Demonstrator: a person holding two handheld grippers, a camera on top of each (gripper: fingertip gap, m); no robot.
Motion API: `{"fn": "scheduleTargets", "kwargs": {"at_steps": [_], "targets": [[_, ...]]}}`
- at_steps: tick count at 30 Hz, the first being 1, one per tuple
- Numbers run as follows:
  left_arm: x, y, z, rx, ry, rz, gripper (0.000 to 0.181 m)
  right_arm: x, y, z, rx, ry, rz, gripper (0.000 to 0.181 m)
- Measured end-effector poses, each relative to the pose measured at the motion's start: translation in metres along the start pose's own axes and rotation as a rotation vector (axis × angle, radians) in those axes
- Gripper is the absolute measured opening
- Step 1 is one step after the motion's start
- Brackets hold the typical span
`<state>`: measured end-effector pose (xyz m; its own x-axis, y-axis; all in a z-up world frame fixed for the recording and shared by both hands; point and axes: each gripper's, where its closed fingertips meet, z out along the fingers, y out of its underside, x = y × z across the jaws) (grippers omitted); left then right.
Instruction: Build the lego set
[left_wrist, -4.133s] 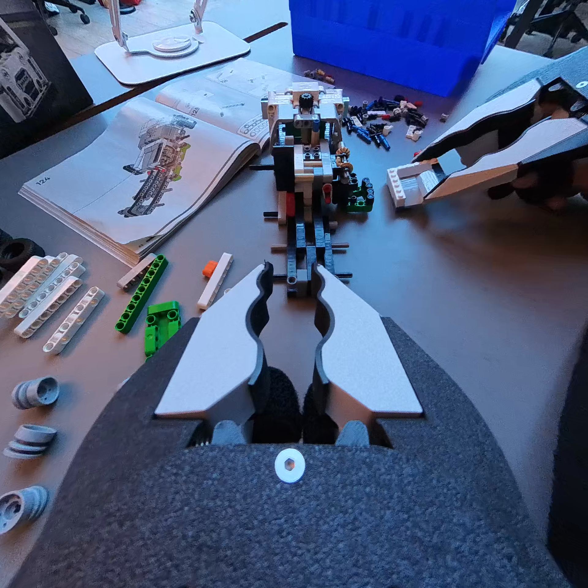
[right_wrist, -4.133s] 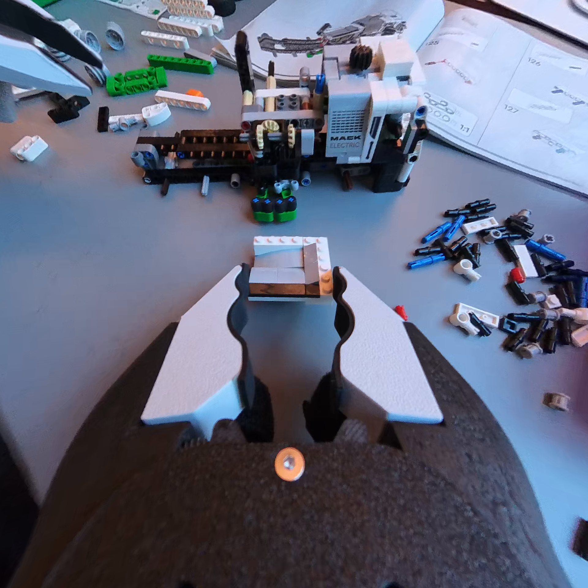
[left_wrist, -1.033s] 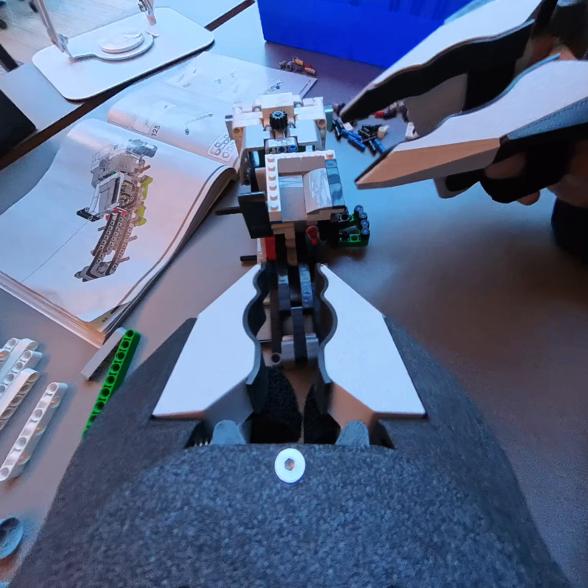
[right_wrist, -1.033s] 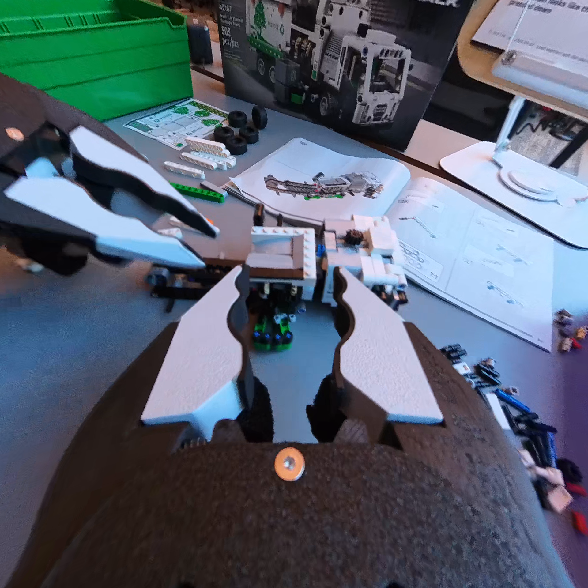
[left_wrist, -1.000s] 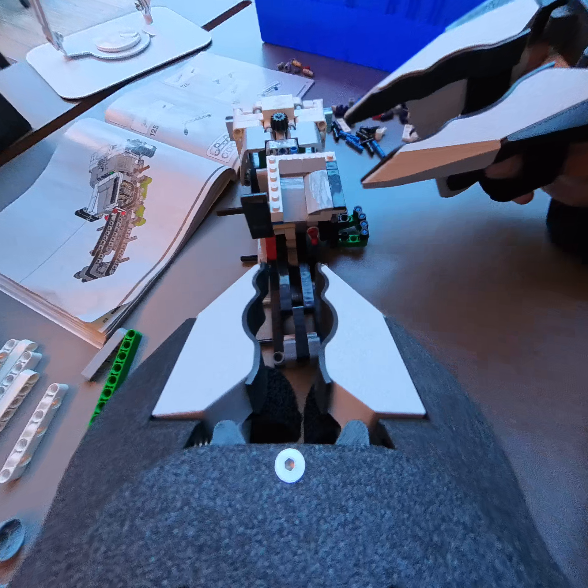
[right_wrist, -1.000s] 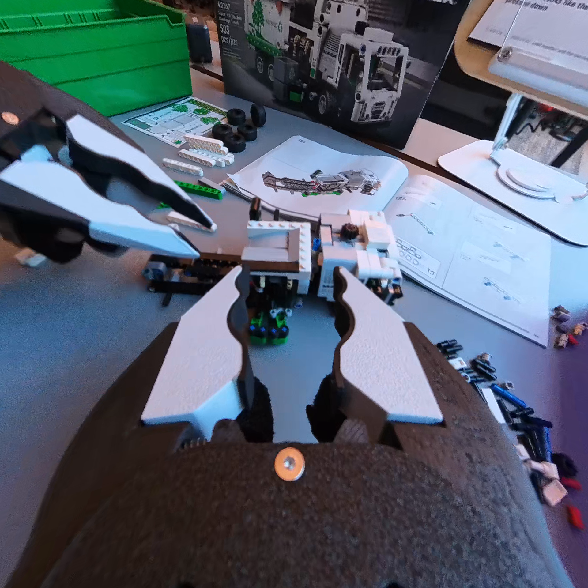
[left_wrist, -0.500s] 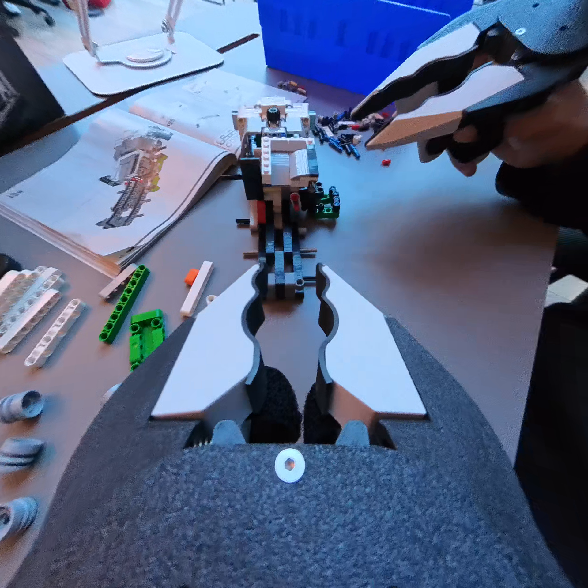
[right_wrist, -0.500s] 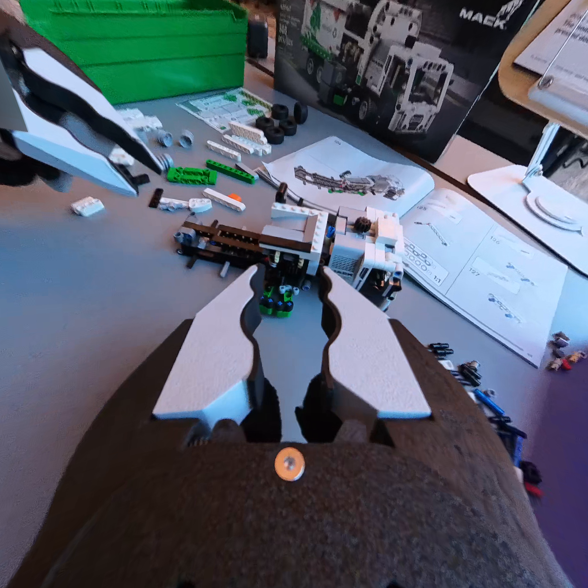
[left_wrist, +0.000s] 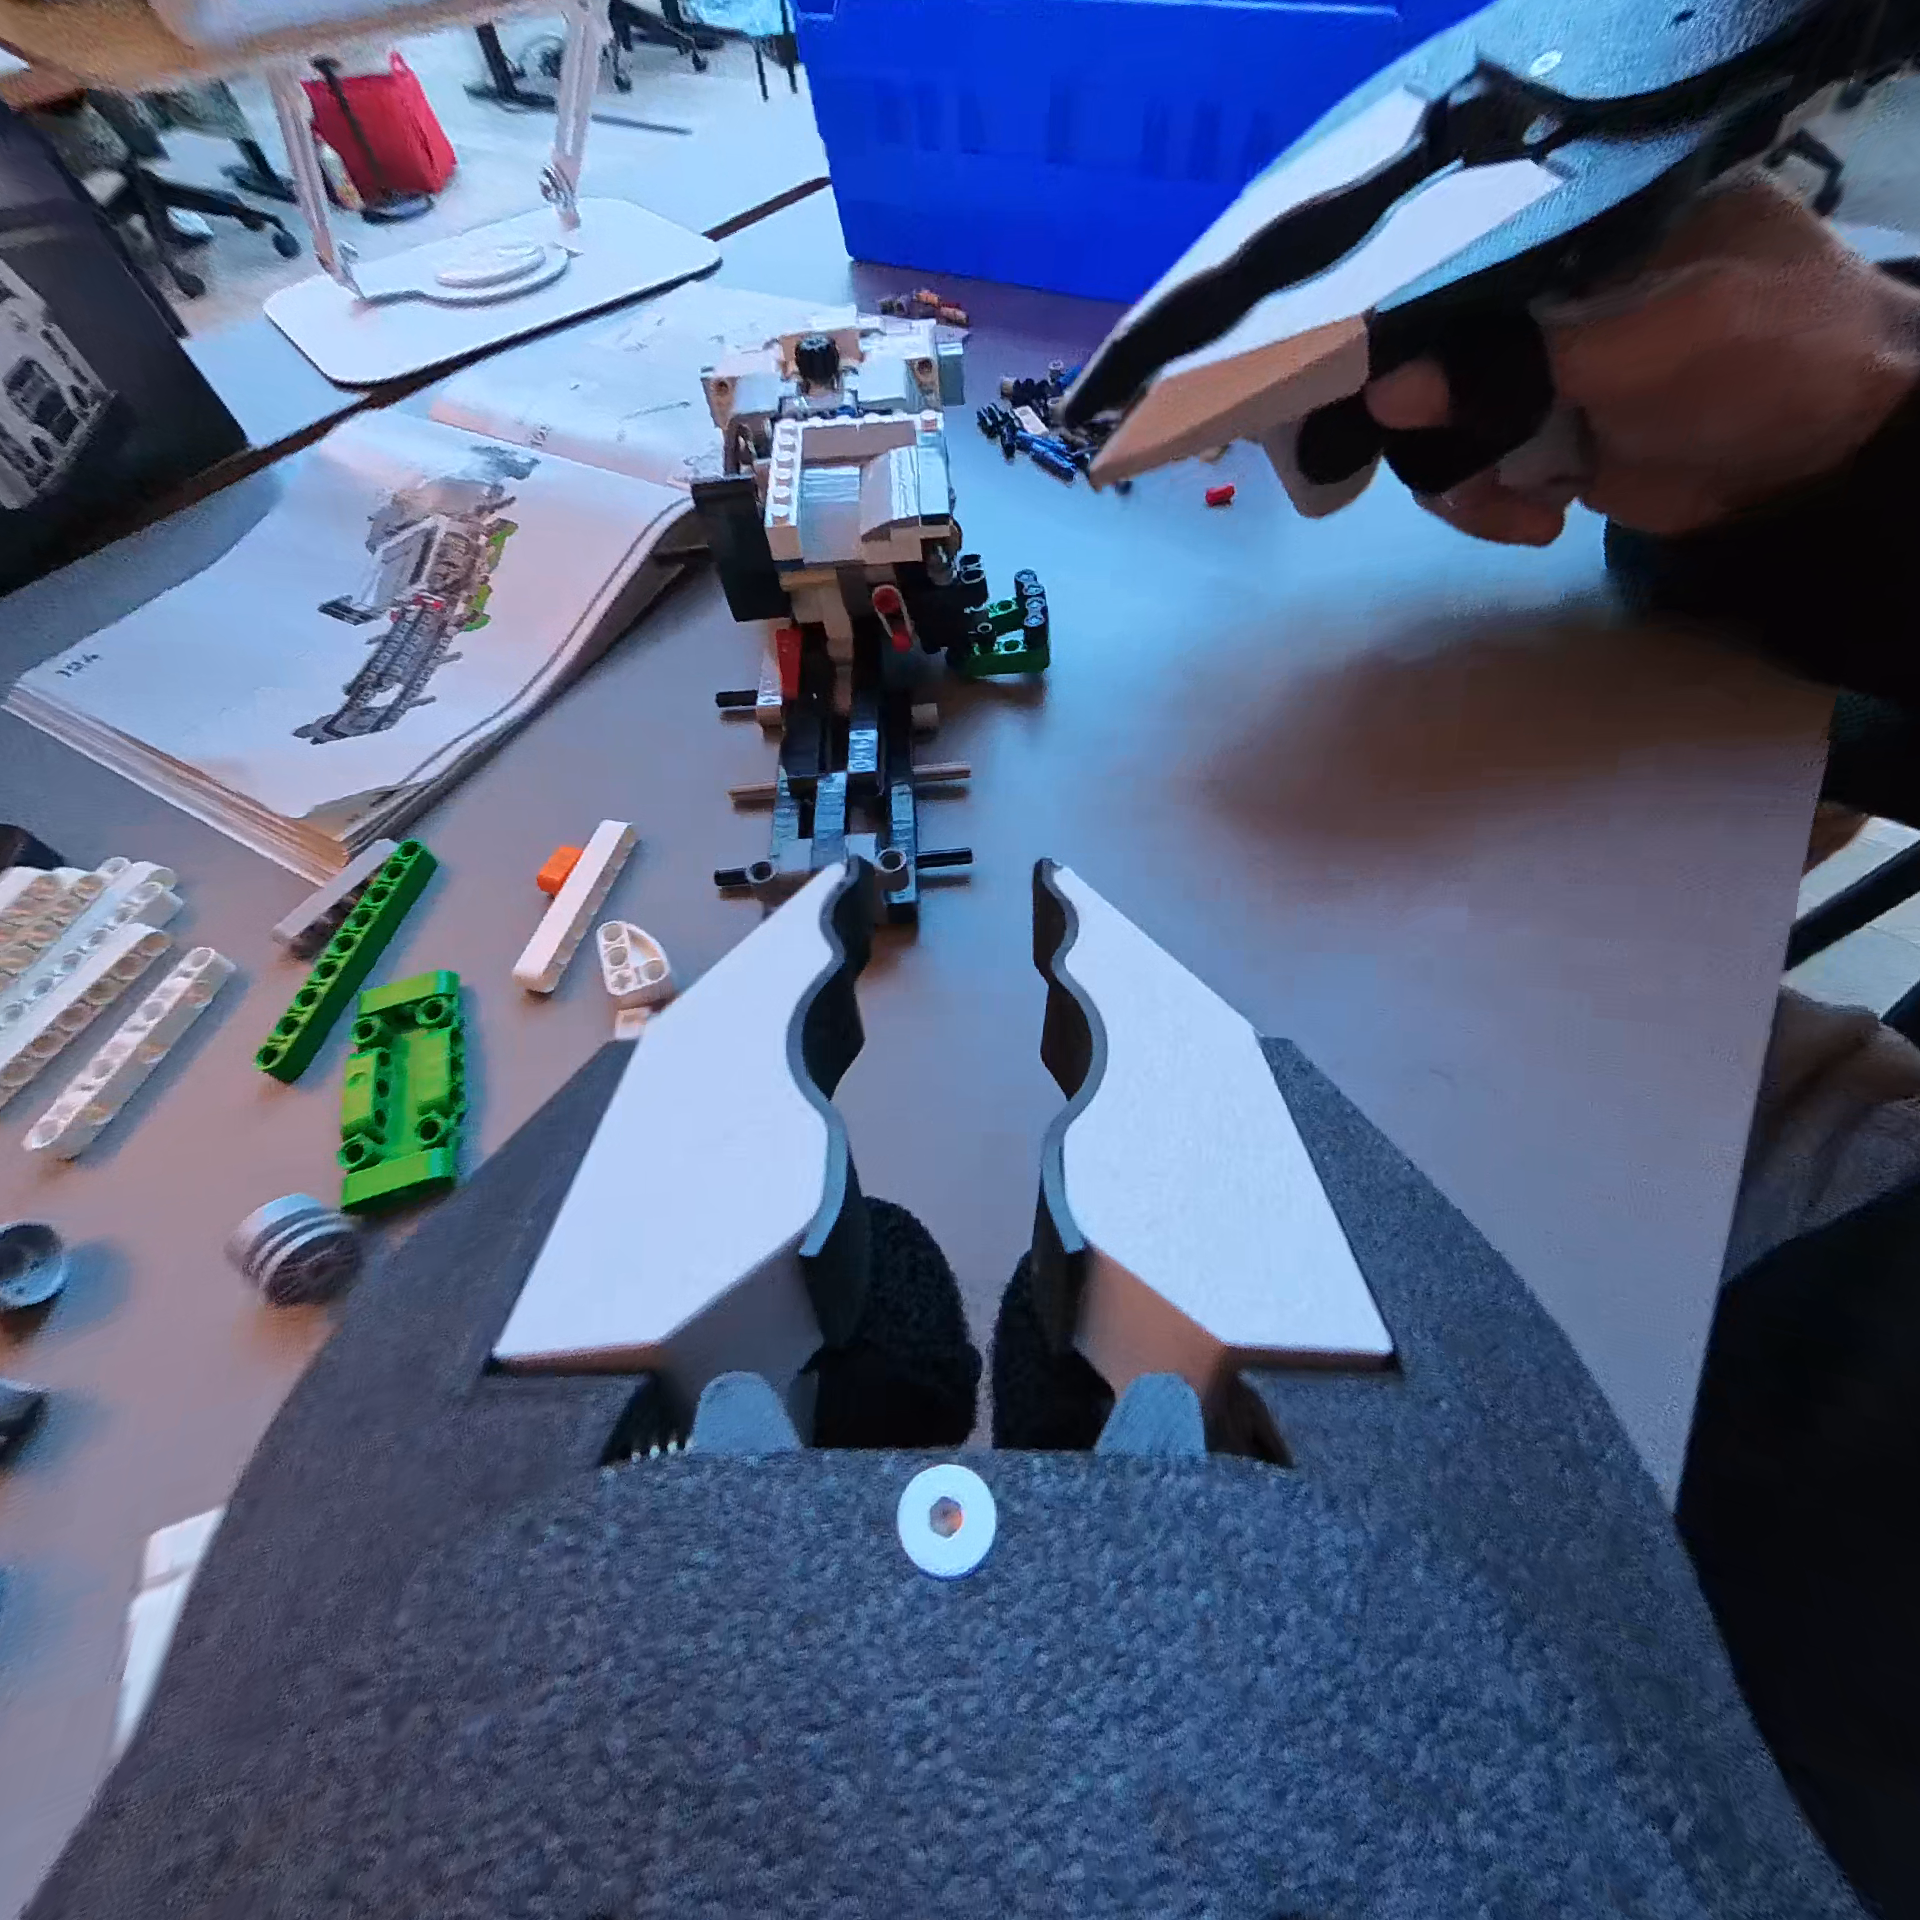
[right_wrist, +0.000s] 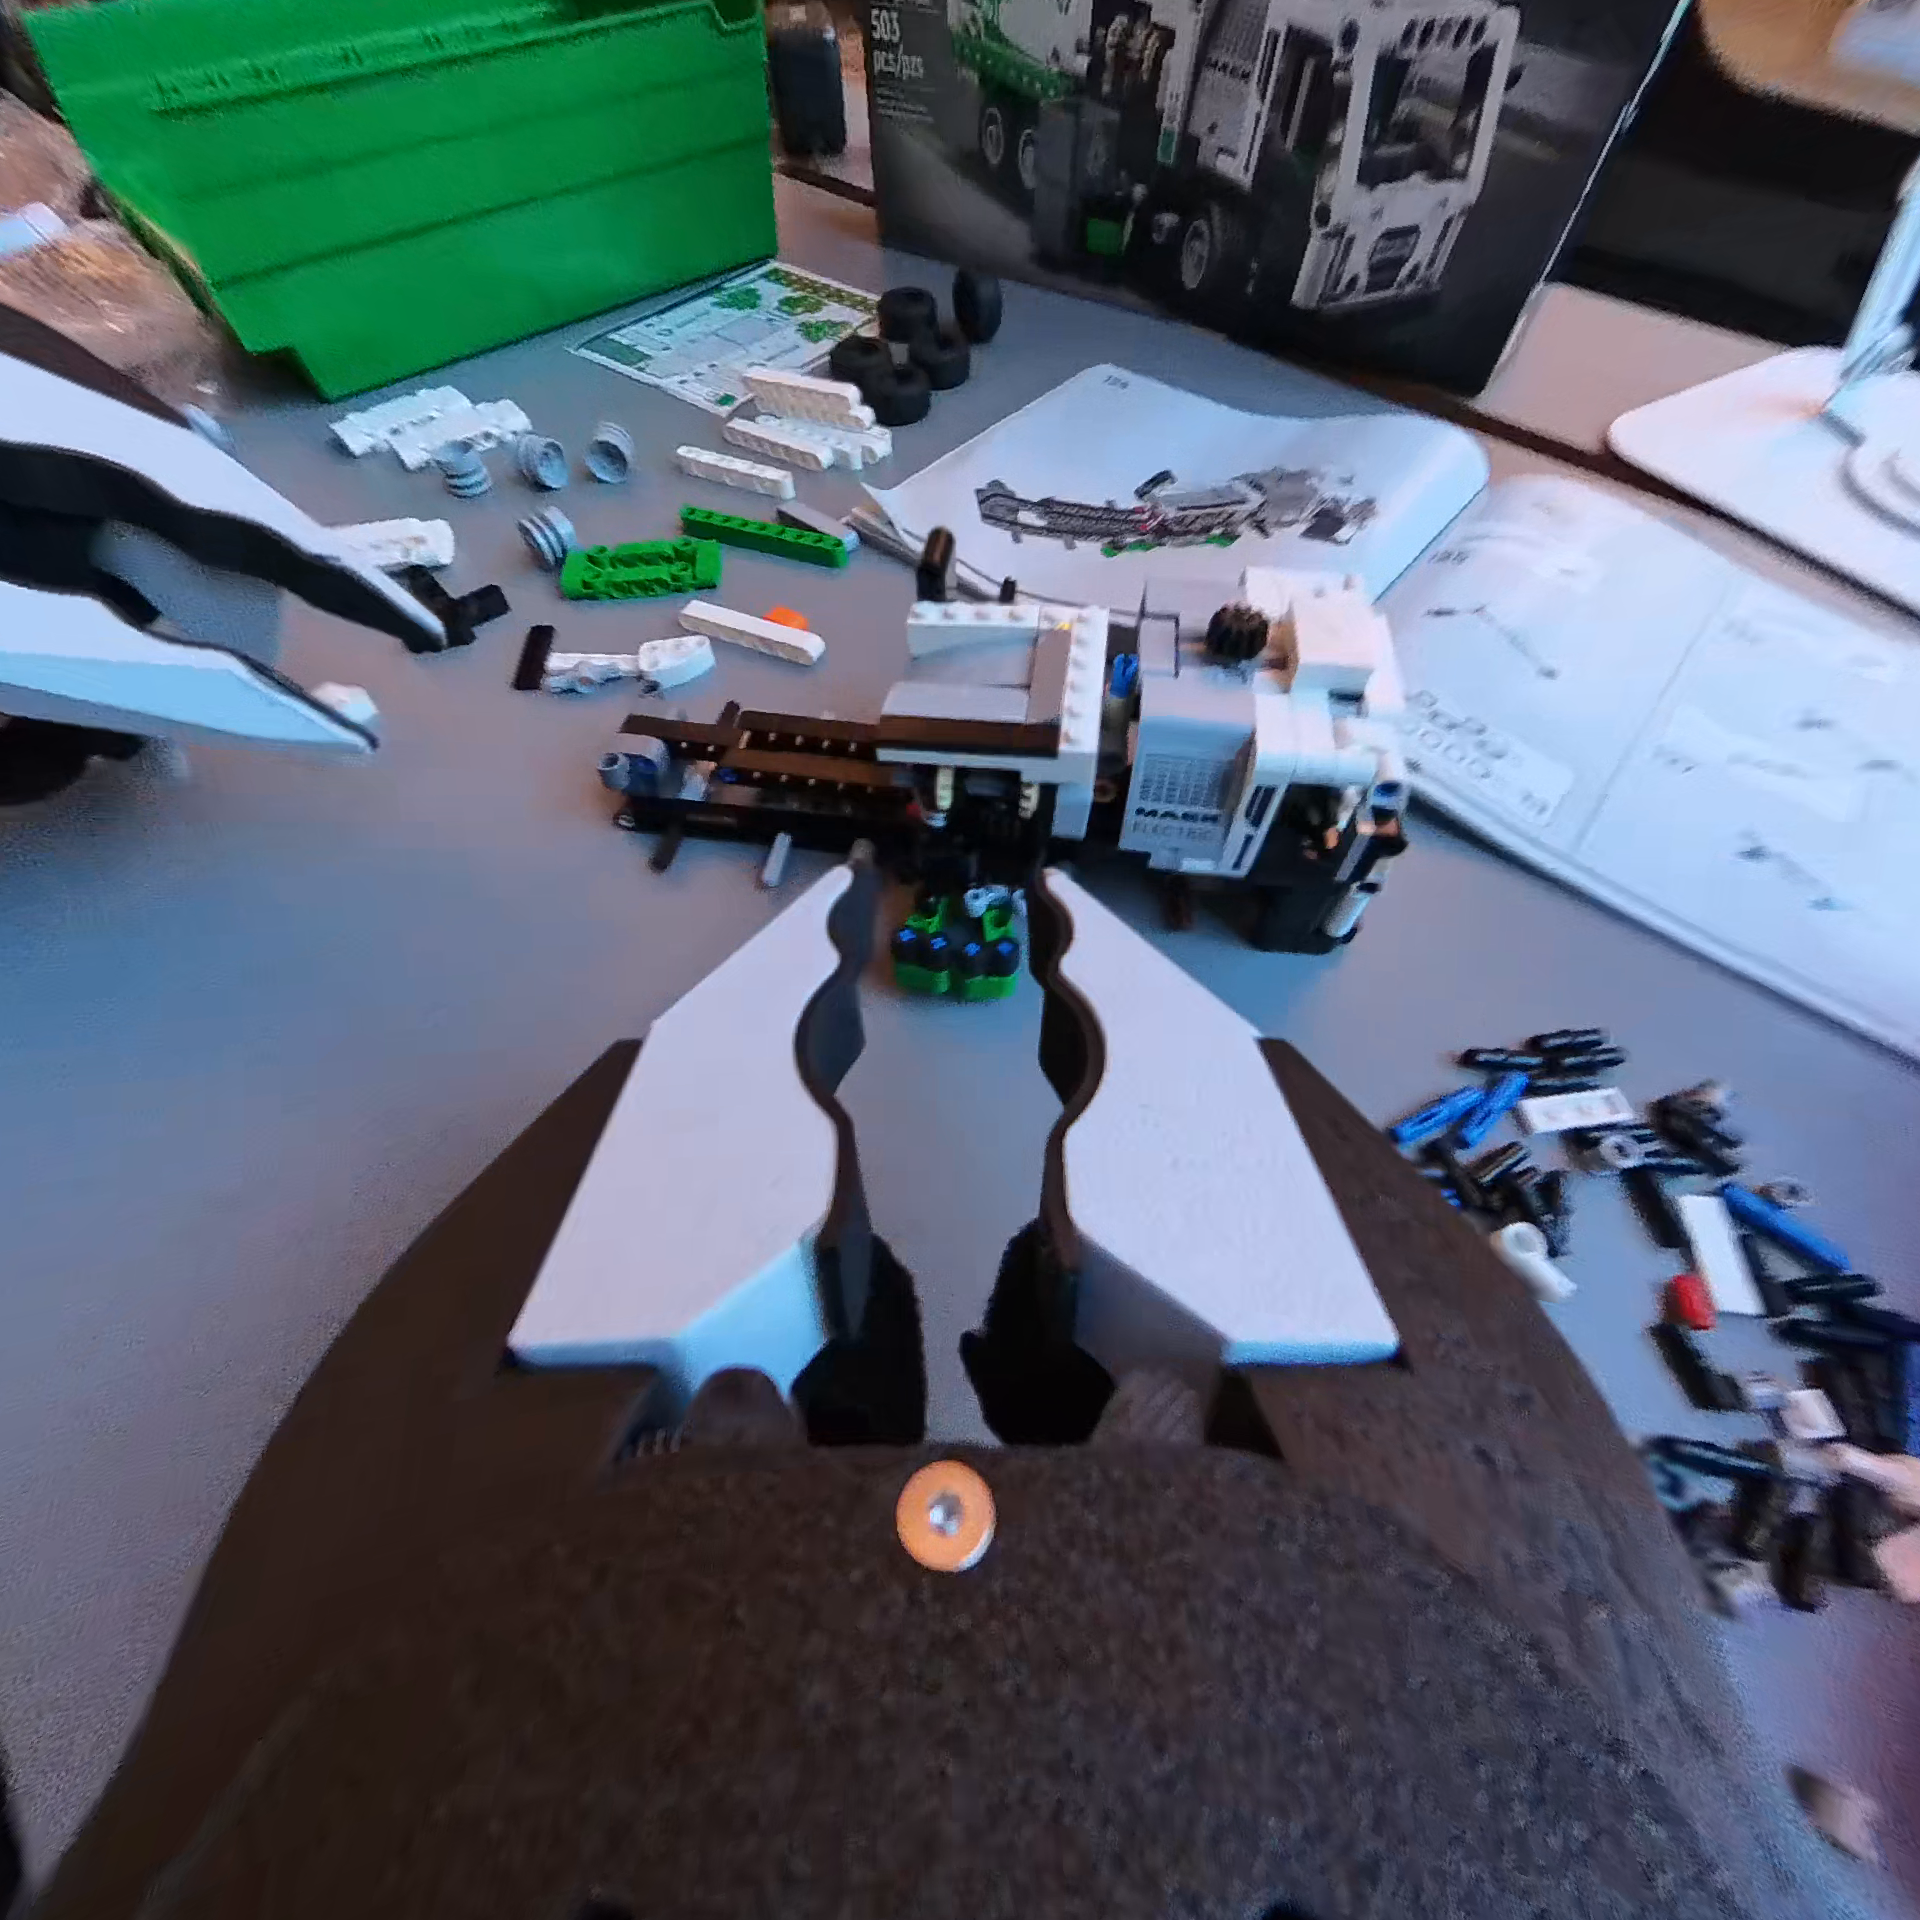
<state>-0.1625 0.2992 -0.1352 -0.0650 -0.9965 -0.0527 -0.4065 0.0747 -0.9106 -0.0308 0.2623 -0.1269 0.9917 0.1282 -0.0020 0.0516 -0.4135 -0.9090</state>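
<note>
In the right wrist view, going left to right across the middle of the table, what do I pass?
Left gripper → flat green piece → truck build → open manual.

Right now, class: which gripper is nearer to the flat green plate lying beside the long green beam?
Left. The left gripper hangs beside the flat green plate; the right gripper is raised beyond the truck's cab.

- Our left claw (left_wrist: 945, 883): two white wedge fingers (left_wrist: 717, 1122) w/ wavy black inner edges, dark grey speckled foam body, white washer w/ hex hole at centre.
- Our right claw (right_wrist: 948, 894): same white fingers (right_wrist: 1195, 1174), blacker foam body, copper-coloured washer + screw.
- Hand (left_wrist: 1662, 353) on right claw: black fingerless glove, dark sleeve.
</note>
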Motion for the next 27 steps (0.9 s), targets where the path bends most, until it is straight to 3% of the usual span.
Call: {"fn": "scheduleTargets", "kwargs": {"at_steps": [1, 4, 7, 10, 18, 22, 24, 27], "targets": [[0.000, 0.000, 0.005, -0.001, 0.010, -0.013, 0.030, 0.003, -0.002, 0.002, -0.013, 0.025, -0.038, 0.024], [-0.005, -0.006, 0.028, -0.018, 0.041, -0.016, 0.040, 0.016, -0.012, 0.016, -0.081, 0.085, -0.178, 0.000], [-0.022, -0.021, 0.055, -0.052, 0.054, 0.004, 0.046, 0.019, -0.024, 0.038, -0.130, 0.063, -0.289, 0.000], [-0.034, -0.028, 0.081, -0.105, 0.094, -0.014, 0.063, 0.027, -0.029, 0.054, -0.147, 0.066, -0.357, 0.000], [-0.038, -0.035, 0.111, -0.103, 0.065, -0.029, 0.093, 0.031, -0.039, 0.058, -0.111, 0.009, -0.309, 0.000], [-0.041, -0.045, 0.115, -0.042, 0.030, -0.058, 0.100, 0.024, -0.044, 0.060, -0.073, 0.001, -0.299, 0.000], [-0.038, -0.049, 0.117, -0.018, 0.042, -0.081, 0.096, 0.033, -0.046, 0.061, -0.086, 0.063, -0.323, 0.000], [-0.041, -0.053, 0.123, -0.011, 0.015, -0.058, 0.089, 0.029, -0.049, 0.064, -0.067, 0.003, -0.265, 0.000]]}}
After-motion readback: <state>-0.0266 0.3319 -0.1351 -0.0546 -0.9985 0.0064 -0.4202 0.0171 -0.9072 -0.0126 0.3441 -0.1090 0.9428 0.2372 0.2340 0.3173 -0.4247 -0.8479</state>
